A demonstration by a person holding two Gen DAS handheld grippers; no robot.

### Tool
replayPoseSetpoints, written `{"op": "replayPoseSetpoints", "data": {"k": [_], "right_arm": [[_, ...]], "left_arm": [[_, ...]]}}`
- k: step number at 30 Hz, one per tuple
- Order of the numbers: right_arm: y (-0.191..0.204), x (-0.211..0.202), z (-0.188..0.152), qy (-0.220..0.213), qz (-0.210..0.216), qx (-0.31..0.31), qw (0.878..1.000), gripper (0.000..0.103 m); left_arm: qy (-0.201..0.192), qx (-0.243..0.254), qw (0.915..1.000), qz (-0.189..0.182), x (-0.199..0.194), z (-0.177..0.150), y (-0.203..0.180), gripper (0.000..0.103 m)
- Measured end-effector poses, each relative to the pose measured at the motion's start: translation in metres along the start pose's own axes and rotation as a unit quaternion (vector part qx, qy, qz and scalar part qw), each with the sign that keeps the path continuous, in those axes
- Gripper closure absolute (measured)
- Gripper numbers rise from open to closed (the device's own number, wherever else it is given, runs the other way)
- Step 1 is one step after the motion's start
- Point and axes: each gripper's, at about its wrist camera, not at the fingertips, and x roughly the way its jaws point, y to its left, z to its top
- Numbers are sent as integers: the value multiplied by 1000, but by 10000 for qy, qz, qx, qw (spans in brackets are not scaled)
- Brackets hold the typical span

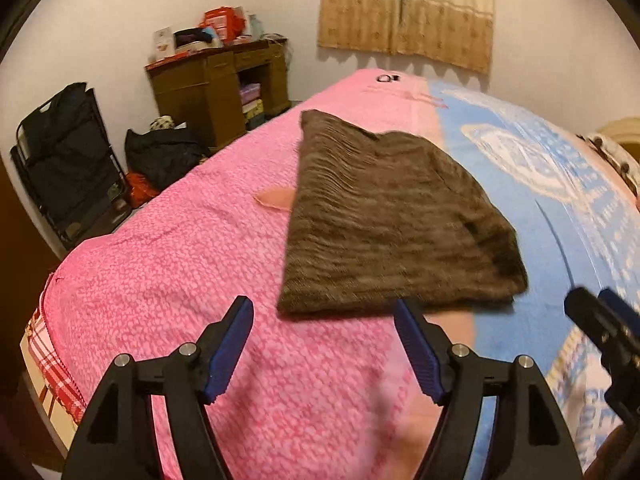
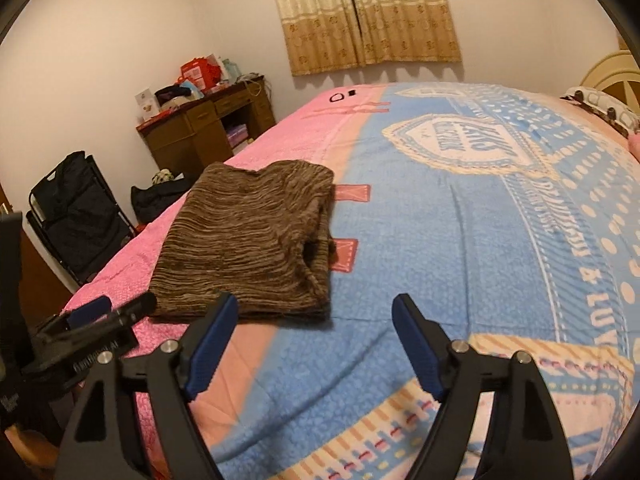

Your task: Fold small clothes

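Note:
A brown striped knit garment (image 1: 384, 216) lies folded into a flat rectangle on the bed, over the seam between the pink and blue parts of the blanket. It also shows in the right wrist view (image 2: 248, 244), with an opening at its right edge. My left gripper (image 1: 324, 312) is open and empty, just in front of the garment's near edge. My right gripper (image 2: 314, 312) is open and empty, at the garment's near right corner. The right gripper shows at the right edge of the left wrist view (image 1: 600, 320), and the left gripper at the left of the right wrist view (image 2: 108, 312).
The bed (image 2: 480, 240) carries a pink and blue printed blanket. A wooden desk (image 1: 224, 84) with clutter stands by the far wall. A black folding chair (image 1: 68, 160) and dark bags (image 1: 160, 156) sit on the floor at left. Curtains (image 2: 368, 12) hang behind; a pillow (image 2: 600, 108) lies far right.

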Motion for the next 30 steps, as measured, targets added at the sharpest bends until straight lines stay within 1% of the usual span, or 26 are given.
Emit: {"op": "replayPoseSetpoints", "data": {"k": [2, 7, 11, 17, 23, 26, 30], "right_arm": [[1, -6, -2, -39, -120, -4, 9999, 17], [2, -19, -7, -81, -246, 17, 9997, 12], [5, -27, -12, -62, -301, -13, 9995, 12], [9, -40, -17, -58, -377, -55, 9993, 12], [11, -59, -25, -160, -502, -193, 9984, 7], [12, -63, -26, -121, -600, -263, 9978, 7], [9, -66, -29, -62, -672, -286, 9973, 7]], "left_arm": [[21, 70, 10000, -43, -5, -4, -6, 29], [155, 368, 9992, 69, -14, -12, -18, 29], [130, 624, 9975, 302, -28, -19, -24, 29], [-14, 629, 9977, 239, -47, -27, -22, 29], [-33, 735, 9972, 149, -54, -32, -30, 29], [53, 821, 9966, 44, -55, -35, -35, 29], [347, 897, 9953, -67, -48, -43, -40, 29]]}}
